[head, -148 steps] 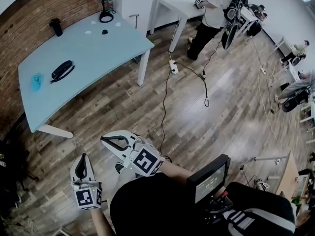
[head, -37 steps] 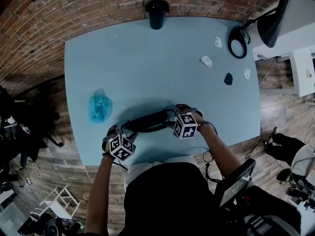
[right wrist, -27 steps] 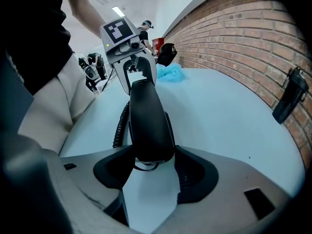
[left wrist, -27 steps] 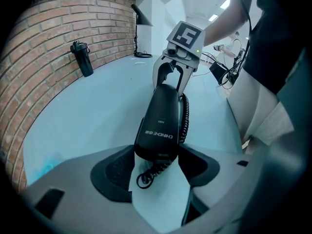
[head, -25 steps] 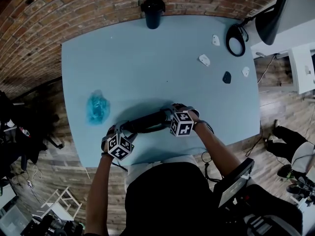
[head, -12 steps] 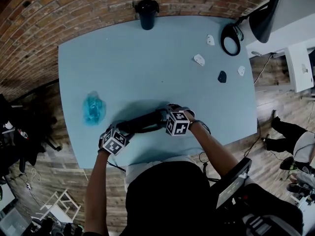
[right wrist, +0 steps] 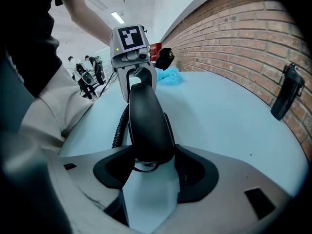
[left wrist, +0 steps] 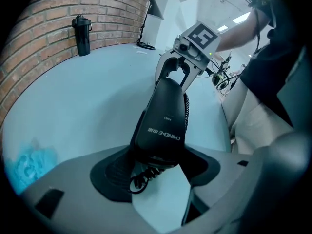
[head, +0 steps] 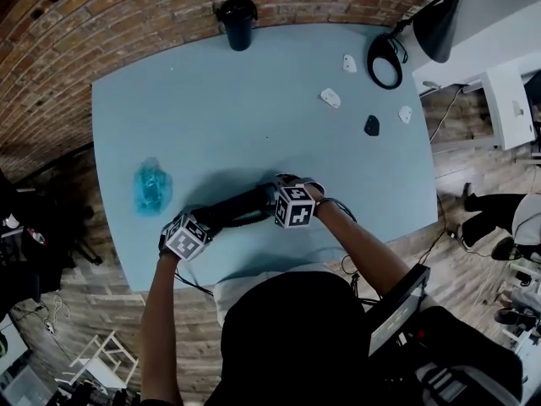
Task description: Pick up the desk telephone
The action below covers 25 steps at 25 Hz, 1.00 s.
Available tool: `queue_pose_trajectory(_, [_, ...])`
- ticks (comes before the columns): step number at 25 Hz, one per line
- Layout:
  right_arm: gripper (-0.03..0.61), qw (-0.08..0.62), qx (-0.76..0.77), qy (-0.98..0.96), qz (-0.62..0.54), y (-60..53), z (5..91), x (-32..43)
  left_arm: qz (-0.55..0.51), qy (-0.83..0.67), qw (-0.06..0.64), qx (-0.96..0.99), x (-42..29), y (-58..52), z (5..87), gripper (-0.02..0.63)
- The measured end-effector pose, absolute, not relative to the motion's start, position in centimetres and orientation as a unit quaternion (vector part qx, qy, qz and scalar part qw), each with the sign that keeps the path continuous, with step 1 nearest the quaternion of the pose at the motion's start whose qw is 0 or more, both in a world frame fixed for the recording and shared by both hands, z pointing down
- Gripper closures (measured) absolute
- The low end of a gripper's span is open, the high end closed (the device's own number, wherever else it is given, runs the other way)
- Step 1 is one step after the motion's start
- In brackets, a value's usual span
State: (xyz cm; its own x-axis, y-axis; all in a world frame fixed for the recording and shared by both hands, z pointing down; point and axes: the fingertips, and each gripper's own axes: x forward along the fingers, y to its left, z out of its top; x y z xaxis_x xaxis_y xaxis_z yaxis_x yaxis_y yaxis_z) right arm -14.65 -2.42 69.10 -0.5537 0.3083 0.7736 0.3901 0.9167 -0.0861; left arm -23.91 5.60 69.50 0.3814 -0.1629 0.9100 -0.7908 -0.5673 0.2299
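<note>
Since 5.9 s ago the person has come from the wooden floor up to the table (head: 254, 100), and both tools, then hanging free, are now at the 2 ends of the desk telephone (head: 237, 209). In the head view this long black piece lies near the table's near edge, the left hand-held gripper (head: 201, 224) at its left end and the right hand-held gripper (head: 275, 198) at its right end. A crumpled blue thing (head: 152, 186) lies to its left, and a black bottle (head: 237, 11) stands at the far edge by the brick wall. In the left gripper view the left hand-held gripper (left wrist: 156, 165) pinches the near end of the desk telephone (left wrist: 163, 118) between its dark pads, a coiled cord (left wrist: 144, 175) curling beneath; the right hand-held gripper (left wrist: 176, 71) holds the far end, and the bottle (left wrist: 81, 28) stands by the wall. In the right gripper view the right hand-held gripper (right wrist: 150, 168) is clamped on the rounded end of the desk telephone (right wrist: 146, 123), the cord (right wrist: 119, 126) runs down its left side, and the left hand-held gripper (right wrist: 138, 77) grips the far end.
</note>
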Motion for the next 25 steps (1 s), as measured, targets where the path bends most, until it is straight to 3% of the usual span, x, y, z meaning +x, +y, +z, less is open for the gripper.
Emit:
queue_pose_trajectory(9, [0.33,0.45,-0.182,-0.873,-0.038,-2.5,69.3,-14.5,0.425,-0.344,0.354,0.759,-23.9,5.4,70.0,0.305])
queue_pose_trajectory(25, [0.334,0.426,-0.166,-0.888,-0.051,-1.8,69.2,-15.8,0.425,-0.367,0.343,0.753,-25.0,6.2,69.3,0.308])
